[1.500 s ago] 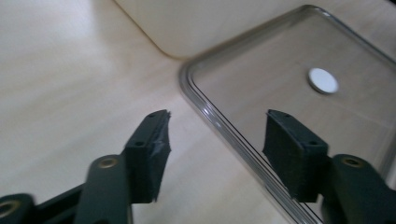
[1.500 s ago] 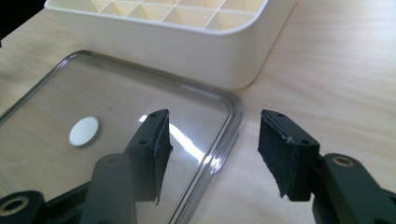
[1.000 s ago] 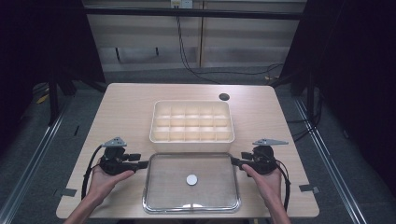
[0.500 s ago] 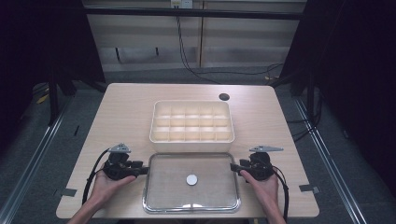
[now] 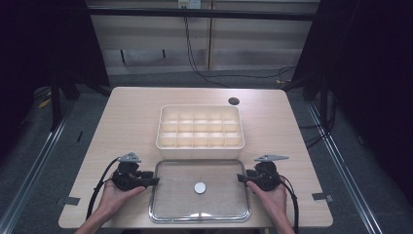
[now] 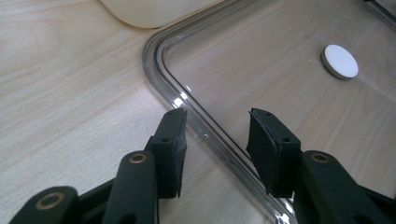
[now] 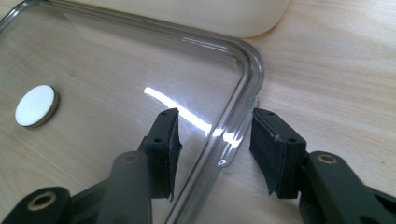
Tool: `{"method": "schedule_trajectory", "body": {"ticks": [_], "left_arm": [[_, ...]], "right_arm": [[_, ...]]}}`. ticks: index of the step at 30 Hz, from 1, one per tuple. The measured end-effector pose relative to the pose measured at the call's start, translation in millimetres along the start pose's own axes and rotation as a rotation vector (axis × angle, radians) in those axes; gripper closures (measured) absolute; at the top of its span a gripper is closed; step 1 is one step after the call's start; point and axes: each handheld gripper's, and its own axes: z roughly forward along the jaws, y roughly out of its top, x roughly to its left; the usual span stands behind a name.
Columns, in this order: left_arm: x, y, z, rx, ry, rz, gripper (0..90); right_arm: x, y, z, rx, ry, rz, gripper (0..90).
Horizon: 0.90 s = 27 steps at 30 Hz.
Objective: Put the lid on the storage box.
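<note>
Transparent lid (image 5: 199, 189), a clear rectangular panel with a raised rim and a small white disc (image 5: 200, 187) at its centre, lies flat on the table (image 5: 136, 112) against the near edge, midway between the left and right corners. Just beyond it, toward the table's centre, stands the cream compartment box (image 5: 200, 126), open and apparently empty, its near wall almost touching the lid's far rim.

Step in hand, as judged from the layout: both tongs are being positioned to grasp the lid, presumably so that it can be carried onto the box.

Left gripper (image 5: 152, 181) sits at the lid's left rim. In the left gripper view its jaws stand moderately open and straddle the rim (image 6: 187, 105), one pad outside on the wood, the other over the clear panel; they hold nothing.

Right gripper (image 5: 241, 177) mirrors this at the right rim. In the right gripper view its jaws are likewise apart on either side of the rim (image 7: 243, 107), gripping nothing.

Next move calls for:
1. Closing both pairs of jaws on the rim together.
2. Lifting evenly, keeping the lid level.
</note>
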Motion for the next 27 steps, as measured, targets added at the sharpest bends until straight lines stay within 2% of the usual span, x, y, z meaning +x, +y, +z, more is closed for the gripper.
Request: {"method": "schedule_trajectory", "body": {"ticks": [3, 4, 8, 12, 13, 15, 16, 18, 20, 23, 24, 25, 26, 27], "left_arm": [[-0.4, 0.0, 0.6, -0.002, -0.003, 0.0, 56.3], [1.0, 0.2, 0.2, 0.0, -0.011, -0.006, 56.4], [3.1, 0.3, 0.3, -0.002, -0.026, -0.011, 56.4], [2.7, 0.4, 0.1, 0.001, -0.021, -0.007, 56.8], [2.4, 0.5, -0.1, 0.005, -0.019, 0.002, 56.8], [1.4, 0.6, 0.0, 0.007, -0.014, 0.013, 56.9], [1.2, 0.5, 0.2, 0.007, -0.01, 0.024, 57.2], [1.7, 0.5, 0.0, 0.007, -0.01, 0.022, 57.8], [1.3, 0.5, 0.1, 0.006, -0.003, 0.023, 58.6], [0.7, 0.4, 0.3, 0.006, -0.001, 0.028, 58.6], [2.2, 0.6, -0.1, 0.007, -0.008, 0.02, 58.5], [2.2, 0.6, -0.1, 0.007, -0.008, 0.02, 58.5], [2.4, 0.2, 0.0, 0.002, -0.014, 0.019, 58.5], [1.8, 0.1, 0.1, 0.003, -0.008, 0.025, 58.5]], "right_arm": [[1.0, -0.1, 0.7, -0.005, 0.001, 0.01, 52.8], [-1.0, -0.9, 1.1, -0.022, 0.027, 0.067, 51.3], [-2.3, -1.3, 1.1, -0.027, 0.034, 0.082, 51.4], [-5.2, -2.3, 1.3, -0.043, 0.058, 0.137, 51.5], [-5.2, -2.3, 1.3, -0.043, 0.058, 0.137, 51.5], [-7.4, -2.7, 1.4, -0.052, 0.075, 0.175, 51.6], [-8.9, -3.3, 1.2, -0.058, 0.085, 0.21, 52.1], [-9.6, -3.5, 1.3, -0.061, 0.088, 0.213, 52.1], [-12.2, -4.5, 1.1, -0.068, 0.108, 0.259, 52.7], [-14.6, -5.4, 0.8, -0.077, 0.124, 0.281, 53.6], [-17.5, -7.2, -0.2, -0.086, 0.142, 0.312, 55.8], [-17.5, -7.2, -0.2, -0.086, 0.142, 0.312, 55.8], [-20.3, -9.1, -1.3, -0.099, 0.17, 0.345, 56.7], [-20.7, -9.6, -1.8, -0.103, 0.173, 0.35, 57.6]]}}
